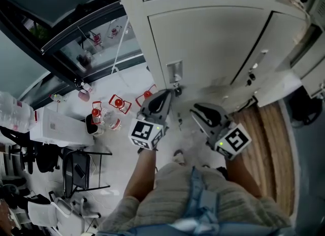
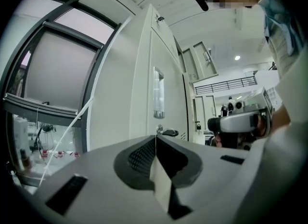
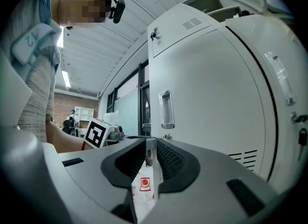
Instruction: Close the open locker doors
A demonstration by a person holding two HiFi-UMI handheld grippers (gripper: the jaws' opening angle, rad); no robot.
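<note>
White lockers (image 1: pixel 213 42) fill the top of the head view. The door with a recessed handle (image 1: pixel 174 71) lies flush and shut. To its right another door (image 1: pixel 284 39) stands ajar, with a dark gap along its left edge. My left gripper (image 1: pixel 170 94) points at the lock below that handle, jaws together and empty; its own view shows the handle (image 2: pixel 158 93) and the lock knob (image 2: pixel 166 132) just ahead. My right gripper (image 1: pixel 198 109) hangs beside it, a little back from the lockers. Its jaws (image 3: pixel 148 156) stand slightly apart with nothing between them.
Red objects in wire frames (image 1: pixel 118 103) sit on the pale floor to the left, near a dark window frame (image 1: pixel 61 37). A white box (image 1: pixel 56 128) and a black chair (image 1: pixel 76 169) stand further left. A wooden strip (image 1: pixel 269 143) runs on the right. An open upper compartment (image 3: pixel 231 6) shows above.
</note>
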